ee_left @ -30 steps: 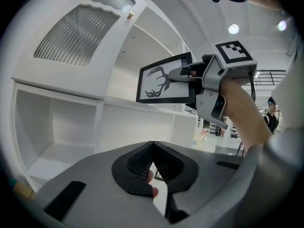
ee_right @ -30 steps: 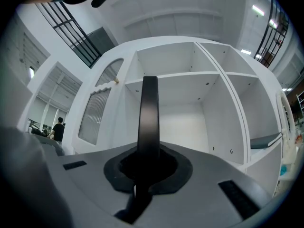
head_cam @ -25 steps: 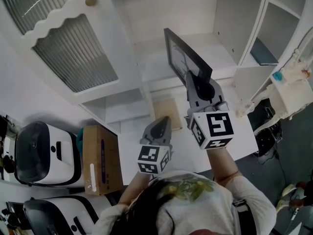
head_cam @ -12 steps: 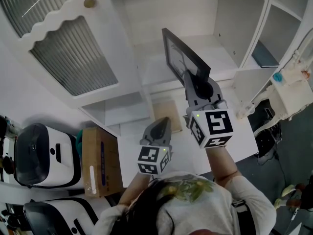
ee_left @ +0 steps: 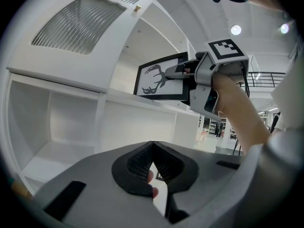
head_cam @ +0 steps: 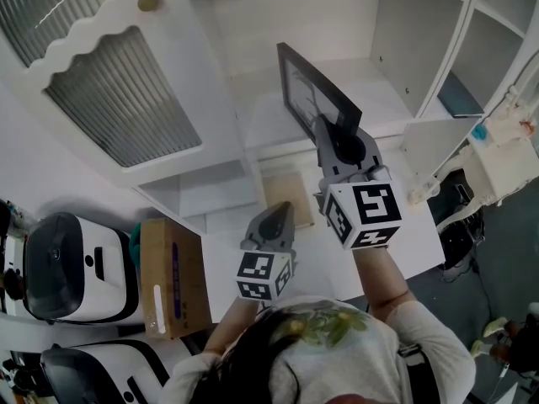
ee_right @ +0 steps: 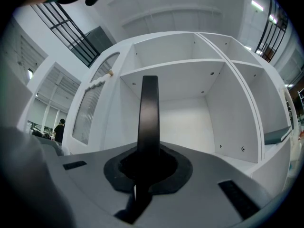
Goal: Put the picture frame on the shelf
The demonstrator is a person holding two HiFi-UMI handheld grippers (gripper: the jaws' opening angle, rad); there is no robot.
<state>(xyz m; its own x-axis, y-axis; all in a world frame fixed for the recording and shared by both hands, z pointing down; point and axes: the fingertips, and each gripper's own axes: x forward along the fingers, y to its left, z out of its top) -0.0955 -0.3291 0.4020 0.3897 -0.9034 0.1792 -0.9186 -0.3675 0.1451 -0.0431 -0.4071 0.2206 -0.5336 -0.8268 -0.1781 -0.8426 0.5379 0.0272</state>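
Note:
The picture frame [head_cam: 313, 93] is black-rimmed and holds a print of deer antlers [ee_left: 159, 77]. My right gripper [head_cam: 334, 141] is shut on its lower edge and holds it upright in the air, in front of the white shelf unit's open middle compartment [head_cam: 253, 116]. In the right gripper view the frame [ee_right: 148, 110] stands edge-on between the jaws of the right gripper [ee_right: 148, 161], with the compartment's back wall [ee_right: 183, 118] straight ahead. My left gripper [head_cam: 274, 219] hangs lower and nearer to me, shut and with nothing in it. In its own view the left gripper [ee_left: 152, 146] looks up at the frame.
An open cabinet door with ribbed glass [head_cam: 114, 91] and a brass knob [head_cam: 149, 1] swings out at the left. A dark flat thing [head_cam: 460, 93] lies in the right compartment. Below stand a cardboard box [head_cam: 173, 276] and white machines [head_cam: 67, 263].
The right gripper has carried the frame slightly up and to the left, toward the shelf. The left gripper has stayed where it was.

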